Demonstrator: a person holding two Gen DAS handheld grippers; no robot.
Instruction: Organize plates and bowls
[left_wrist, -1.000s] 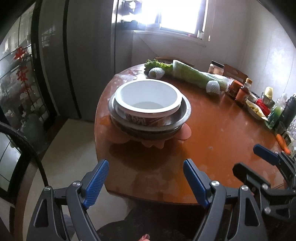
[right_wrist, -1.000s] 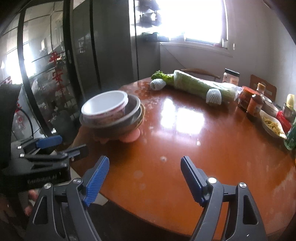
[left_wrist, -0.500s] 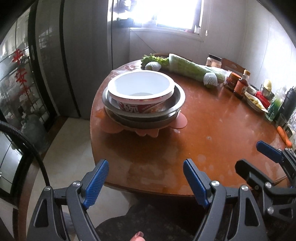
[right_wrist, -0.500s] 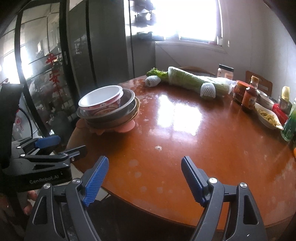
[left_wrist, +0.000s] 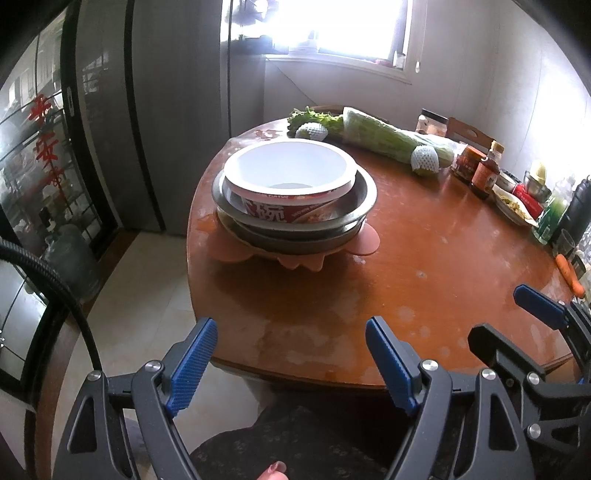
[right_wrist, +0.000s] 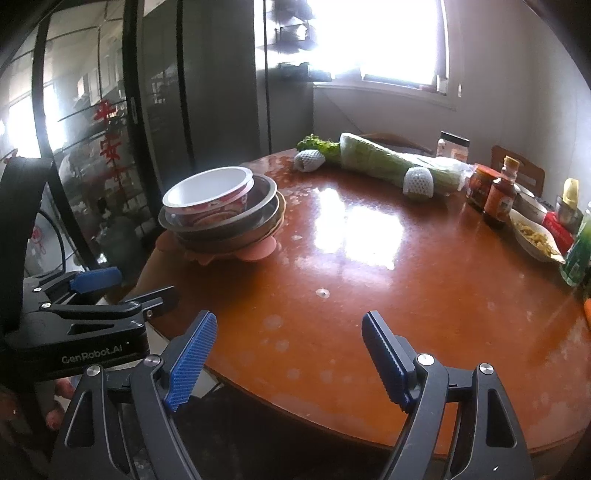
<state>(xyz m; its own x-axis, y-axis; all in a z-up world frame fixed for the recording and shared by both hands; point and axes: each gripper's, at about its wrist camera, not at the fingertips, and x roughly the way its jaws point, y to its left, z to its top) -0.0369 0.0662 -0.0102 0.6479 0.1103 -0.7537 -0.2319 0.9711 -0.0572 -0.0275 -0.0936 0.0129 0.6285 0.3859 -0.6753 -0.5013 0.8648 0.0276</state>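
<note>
A white instant-noodle bowl tops a stack of steel bowls and plates. The stack rests on a pink flower-shaped mat at the left edge of the round wooden table. My left gripper hangs open and empty just off the table's near edge, short of the stack. My right gripper is open too, with nothing between its blue pads, over the near rim to the right. From the right wrist view the stack lies far left, and the left gripper shows beside it.
A long bundle of greens and two foam-netted fruits lie at the back. Jars, sauce bottles, a dish of food and a carrot crowd the right rim. A grey fridge and glass door stand left; tiled floor lies below.
The right wrist view has drawn back slightly from the table. The stack sits a little higher in the left wrist view. Both pairs of jaws stay as wide as before, and nothing is held.
</note>
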